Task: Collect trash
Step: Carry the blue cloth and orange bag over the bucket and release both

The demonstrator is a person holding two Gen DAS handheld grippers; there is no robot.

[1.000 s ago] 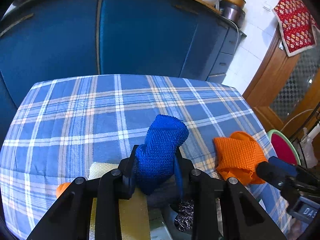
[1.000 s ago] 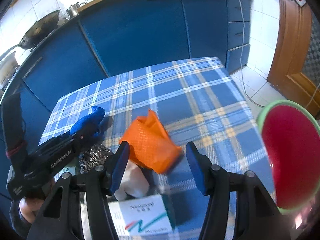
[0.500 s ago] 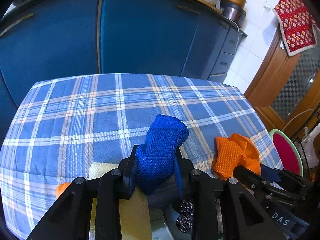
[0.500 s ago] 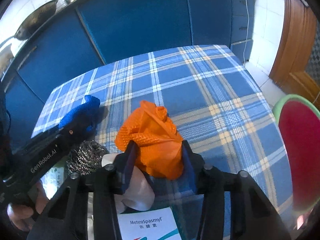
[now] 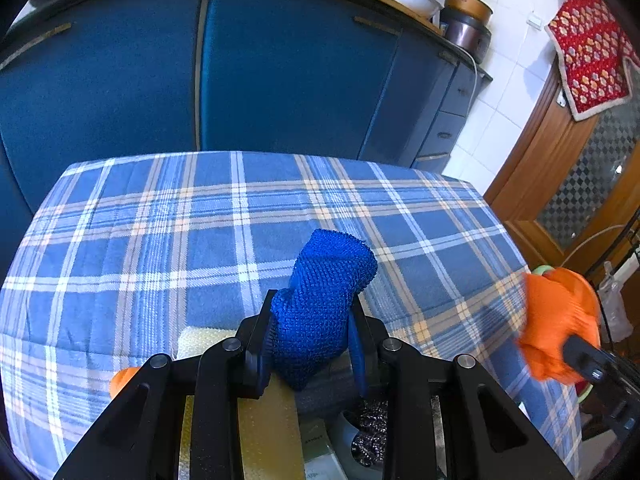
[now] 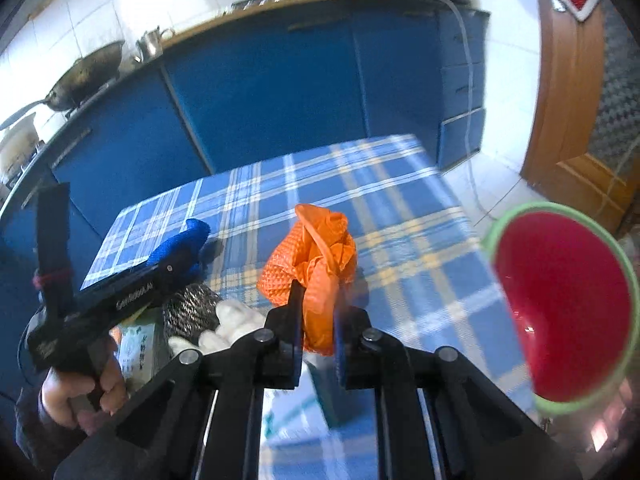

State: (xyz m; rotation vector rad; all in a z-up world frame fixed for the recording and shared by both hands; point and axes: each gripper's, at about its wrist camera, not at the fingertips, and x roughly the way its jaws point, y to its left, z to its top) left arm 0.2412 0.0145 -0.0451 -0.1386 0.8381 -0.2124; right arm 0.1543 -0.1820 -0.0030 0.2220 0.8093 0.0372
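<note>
The table wore a blue checked cloth. Past its right edge stood a red bin. The left gripper was clamped on a blue mesh cloth. The right gripper, lifted near the bin, pinched an orange mesh cloth. Both cloths looked soft, light and floppy, best squeezed around the bunched middle.

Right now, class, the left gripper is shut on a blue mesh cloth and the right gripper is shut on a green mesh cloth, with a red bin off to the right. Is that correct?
Not quite: the cloth in the right gripper is orange, not green, as the right wrist view shows. The rest stands: the left gripper is shut on the blue mesh cloth, and the red bin sits off to the right.
</note>
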